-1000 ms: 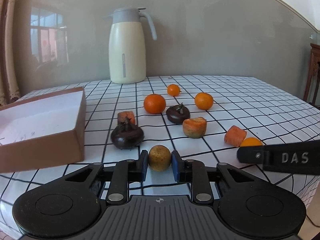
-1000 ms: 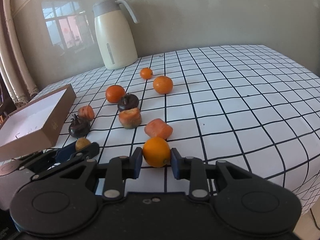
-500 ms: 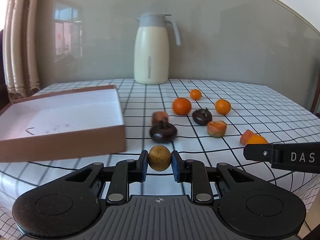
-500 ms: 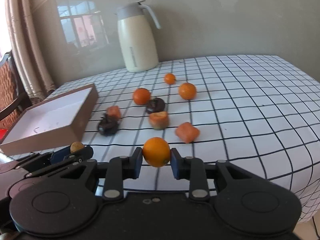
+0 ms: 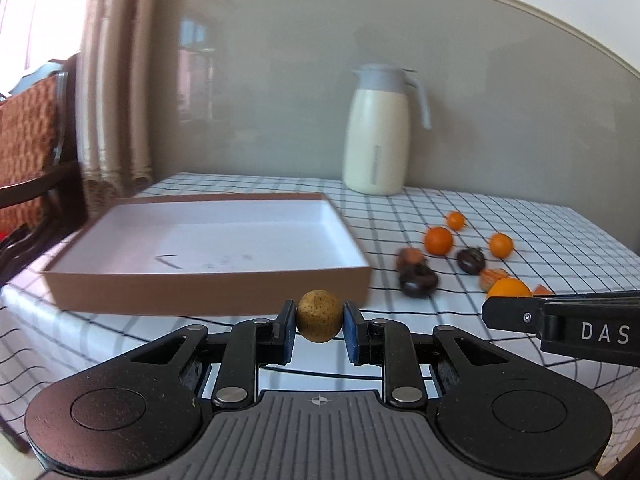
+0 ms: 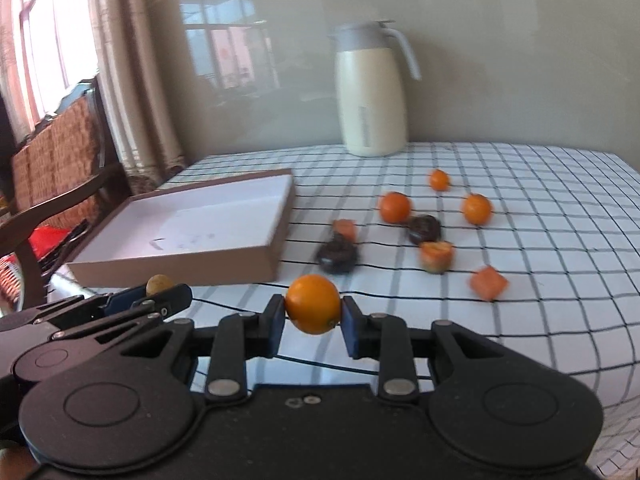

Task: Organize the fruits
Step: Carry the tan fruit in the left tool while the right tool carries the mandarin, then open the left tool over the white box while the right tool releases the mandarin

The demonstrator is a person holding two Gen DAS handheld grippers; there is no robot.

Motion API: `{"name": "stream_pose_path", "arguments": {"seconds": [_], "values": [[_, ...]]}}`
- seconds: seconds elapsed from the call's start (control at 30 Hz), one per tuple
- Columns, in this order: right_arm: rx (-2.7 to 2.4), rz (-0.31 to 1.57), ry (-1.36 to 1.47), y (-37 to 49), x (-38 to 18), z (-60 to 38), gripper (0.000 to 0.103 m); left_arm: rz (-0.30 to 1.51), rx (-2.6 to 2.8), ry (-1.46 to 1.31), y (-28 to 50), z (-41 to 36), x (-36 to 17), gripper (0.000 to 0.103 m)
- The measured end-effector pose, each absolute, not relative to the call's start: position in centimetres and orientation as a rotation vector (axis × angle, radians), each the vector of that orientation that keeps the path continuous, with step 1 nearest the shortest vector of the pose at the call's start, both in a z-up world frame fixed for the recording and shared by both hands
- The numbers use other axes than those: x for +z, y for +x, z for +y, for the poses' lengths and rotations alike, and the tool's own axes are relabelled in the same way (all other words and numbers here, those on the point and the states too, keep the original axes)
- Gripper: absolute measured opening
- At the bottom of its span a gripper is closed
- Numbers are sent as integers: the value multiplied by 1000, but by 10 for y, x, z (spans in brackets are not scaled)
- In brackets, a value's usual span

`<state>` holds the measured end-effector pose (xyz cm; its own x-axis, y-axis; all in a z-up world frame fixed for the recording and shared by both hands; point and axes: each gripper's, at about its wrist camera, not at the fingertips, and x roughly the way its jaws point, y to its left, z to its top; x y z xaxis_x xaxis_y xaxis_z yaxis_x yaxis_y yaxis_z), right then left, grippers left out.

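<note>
Between my left gripper's (image 5: 319, 322) pads sits a small brown fruit (image 5: 319, 316), clamped at centre frame; my right gripper (image 6: 313, 312) pinches an orange (image 6: 313, 303) likewise. Both are mid-carry, I judge, short of the cardboard box (image 5: 208, 292) at middle left. Next: lift each over its near wall, then release inside.

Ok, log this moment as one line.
left gripper: shut on brown fruit | right gripper: shut on orange | box: no fruit inside

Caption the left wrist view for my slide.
Left gripper carries a small brown fruit toward the shallow box.
</note>
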<state>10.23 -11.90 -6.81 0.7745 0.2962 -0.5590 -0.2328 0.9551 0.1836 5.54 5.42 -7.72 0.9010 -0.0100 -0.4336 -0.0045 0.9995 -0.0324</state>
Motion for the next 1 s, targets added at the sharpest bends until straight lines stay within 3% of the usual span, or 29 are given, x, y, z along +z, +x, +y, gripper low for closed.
{"name": "stream_pose_path", "arguments": {"seconds": [0.6,1.0], "values": [[438,570,61,122,-44,-40,21,372,201,-94,45,155,-56,25],[417,547,62,170,-38,-21,21,366,269,-91,87,211,-48,25]]}}
